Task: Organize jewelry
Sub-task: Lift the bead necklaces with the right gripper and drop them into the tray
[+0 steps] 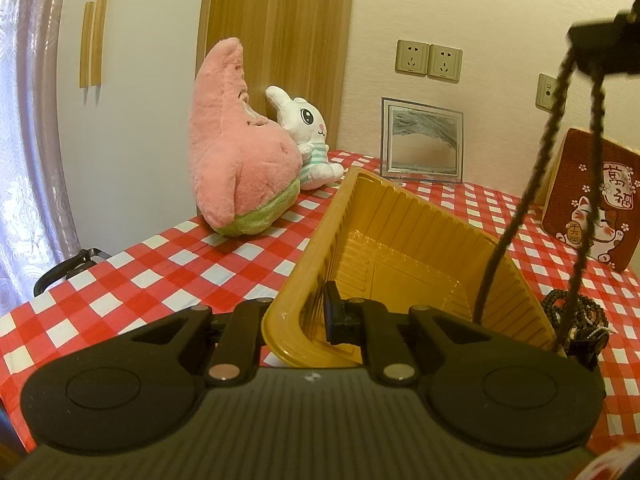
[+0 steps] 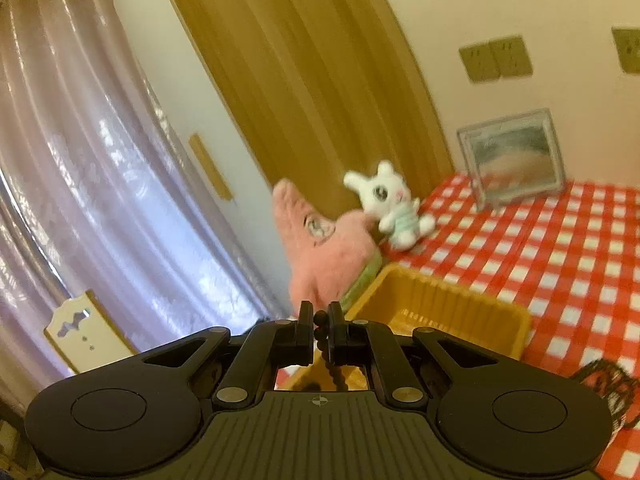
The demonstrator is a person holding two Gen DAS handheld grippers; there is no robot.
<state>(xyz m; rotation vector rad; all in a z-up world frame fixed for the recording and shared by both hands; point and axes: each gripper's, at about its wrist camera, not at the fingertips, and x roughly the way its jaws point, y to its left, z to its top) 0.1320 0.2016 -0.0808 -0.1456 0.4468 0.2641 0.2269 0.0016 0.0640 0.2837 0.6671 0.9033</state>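
Observation:
A yellow plastic tray (image 1: 400, 216) stands on the red-checked table. My left gripper (image 1: 304, 316) is shut on the tray's near left rim, one finger (image 1: 338, 312) inside the wall. My right gripper (image 2: 320, 332) is shut on a dark bead necklace (image 2: 320, 326) and holds it high; in the left wrist view the necklace (image 1: 536, 176) hangs in two strands, one strand over the tray's right side and one just outside it. A pile of dark bead jewelry (image 1: 576, 312) lies on the cloth just right of the tray. The tray (image 2: 440, 304) also shows in the right wrist view.
A pink star plush (image 1: 236, 152) and a white bunny plush (image 1: 308, 136) sit at the back left. A framed sand picture (image 1: 422, 140) leans on the wall. A red lucky-cat box (image 1: 592, 200) stands at the right. The table's left edge is near the plush.

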